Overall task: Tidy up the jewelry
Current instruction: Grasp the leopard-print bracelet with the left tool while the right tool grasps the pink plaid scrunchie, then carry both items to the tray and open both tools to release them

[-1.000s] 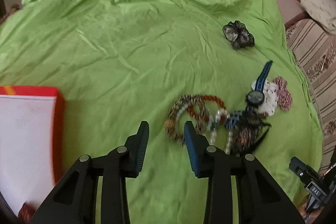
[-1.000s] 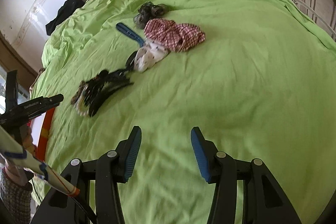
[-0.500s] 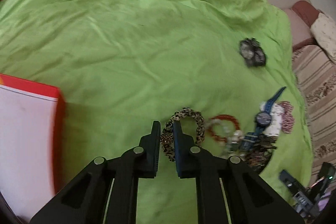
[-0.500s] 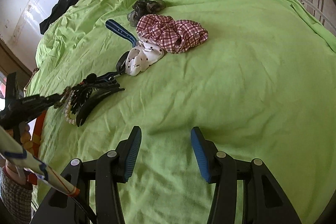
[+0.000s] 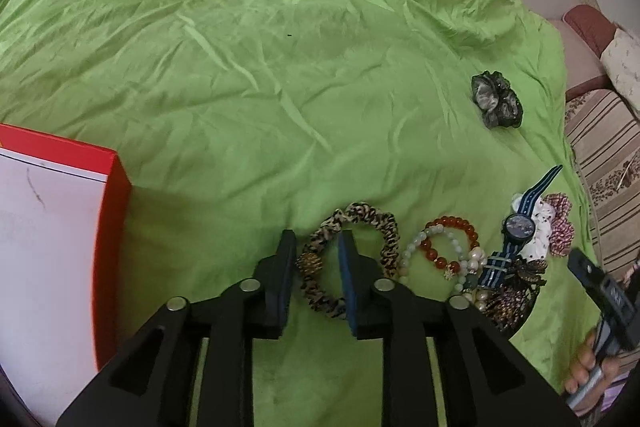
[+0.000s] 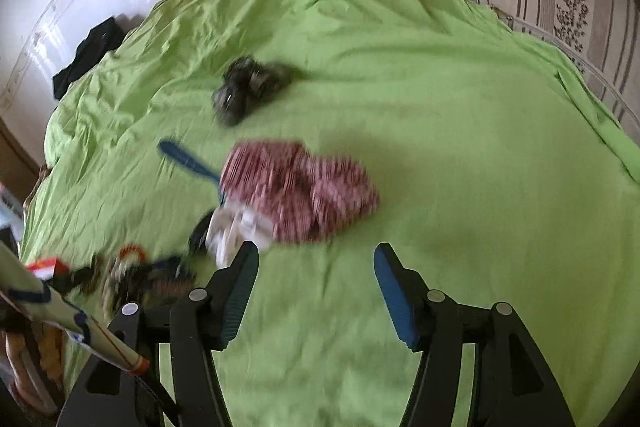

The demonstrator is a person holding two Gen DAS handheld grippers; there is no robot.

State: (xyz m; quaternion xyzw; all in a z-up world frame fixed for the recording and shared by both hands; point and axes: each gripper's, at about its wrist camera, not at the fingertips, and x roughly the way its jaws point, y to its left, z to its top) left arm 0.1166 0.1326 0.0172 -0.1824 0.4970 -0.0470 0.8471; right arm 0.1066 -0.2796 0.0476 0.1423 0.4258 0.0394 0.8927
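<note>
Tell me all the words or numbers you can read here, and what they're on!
None can be read.
Red box: its white lid shows only a dark scribble, no letters.
Watch: dial too small to read.
Other gripper's handle: markings too blurred.
Right wrist view: blurred, no writing legible.

No legible text, label, brand, number or sign appears in either view. The white top of the red box carries only a short dark mark, not a character. The dial of the wristwatch is too small to read, and the right wrist view is blurred by motion.
</note>
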